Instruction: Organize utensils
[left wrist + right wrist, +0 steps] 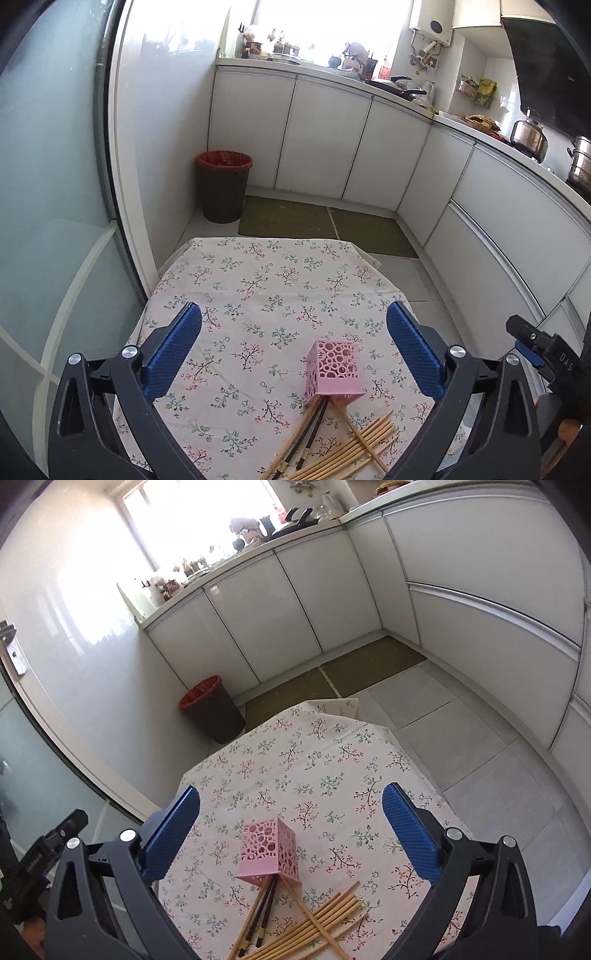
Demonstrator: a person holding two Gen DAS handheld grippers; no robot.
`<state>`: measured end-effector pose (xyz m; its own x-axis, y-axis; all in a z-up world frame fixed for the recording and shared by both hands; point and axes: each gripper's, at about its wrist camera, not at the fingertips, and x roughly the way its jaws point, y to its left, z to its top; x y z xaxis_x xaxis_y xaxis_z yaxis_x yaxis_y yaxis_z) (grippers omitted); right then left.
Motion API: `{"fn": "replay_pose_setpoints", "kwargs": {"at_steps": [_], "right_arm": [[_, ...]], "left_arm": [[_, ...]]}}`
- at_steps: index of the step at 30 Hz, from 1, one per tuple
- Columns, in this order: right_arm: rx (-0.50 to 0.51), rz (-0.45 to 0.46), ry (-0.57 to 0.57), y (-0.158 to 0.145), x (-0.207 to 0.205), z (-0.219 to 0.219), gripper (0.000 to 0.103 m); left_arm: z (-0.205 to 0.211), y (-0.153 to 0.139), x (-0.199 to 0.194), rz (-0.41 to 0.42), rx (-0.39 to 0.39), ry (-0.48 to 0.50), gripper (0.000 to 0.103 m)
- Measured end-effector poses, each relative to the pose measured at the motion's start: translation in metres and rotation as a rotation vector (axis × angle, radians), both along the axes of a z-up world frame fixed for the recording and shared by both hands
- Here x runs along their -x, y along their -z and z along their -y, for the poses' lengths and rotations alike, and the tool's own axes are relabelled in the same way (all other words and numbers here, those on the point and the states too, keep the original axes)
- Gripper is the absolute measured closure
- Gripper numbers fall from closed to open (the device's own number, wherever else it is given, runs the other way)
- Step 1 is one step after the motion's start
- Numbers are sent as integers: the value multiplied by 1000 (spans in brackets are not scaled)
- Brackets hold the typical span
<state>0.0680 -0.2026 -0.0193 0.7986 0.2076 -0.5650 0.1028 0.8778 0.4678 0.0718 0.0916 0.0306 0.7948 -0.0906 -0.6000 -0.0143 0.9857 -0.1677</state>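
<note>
A pink perforated utensil holder lies tipped on its side on the floral tablecloth, its mouth toward me. Several bamboo and dark-tipped chopsticks spill out of it in a loose pile. The same holder and chopsticks show in the right wrist view. My left gripper is open and empty, held above the table behind the holder. My right gripper is open and empty in the same way. Each gripper's body shows at the other view's edge.
A dark waste bin with a red liner stands on the floor beyond the table, next to white cabinets. A green floor mat lies past the table's far edge. A glass door is at the left.
</note>
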Motion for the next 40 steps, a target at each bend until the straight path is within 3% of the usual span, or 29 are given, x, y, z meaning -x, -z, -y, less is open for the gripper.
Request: {"fn": "replay_pose_setpoints", "kwargs": {"at_steps": [3, 6, 8, 10, 12, 13, 17, 19, 24, 29, 40], "right_arm": [[-60, -15, 19, 10, 5, 13, 7], [-120, -92, 9, 32, 8, 24, 7], [-155, -138, 7, 46, 11, 32, 7], [-168, -155, 19, 54, 16, 39, 7], [-164, -154, 30, 58, 23, 44, 7], [-166, -156, 34, 59, 25, 46, 7], [-184, -138, 40, 55, 36, 53, 7], [-160, -109, 39, 47, 42, 53, 7], [-64, -36, 12, 24, 57, 40, 7], [-102, -58, -10, 25, 62, 35, 7], [-43, -40, 37, 29, 71, 38, 7]], "left_arm": [[16, -2, 10, 47, -35, 9, 7], [39, -6, 20, 83, -113, 5, 7], [53, -10, 19, 58, -193, -71, 7], [67, -9, 14, -14, -324, -168, 7], [82, -5, 9, -91, -471, -195, 7], [84, -5, 11, -81, -480, -197, 7], [77, -17, 28, -19, -264, -129, 7], [78, -27, 39, 17, -206, -110, 7], [98, -50, 65, 129, -276, -128, 7], [102, -63, 84, 186, -269, -128, 7], [83, -58, 86, 147, -233, -140, 7]]}}
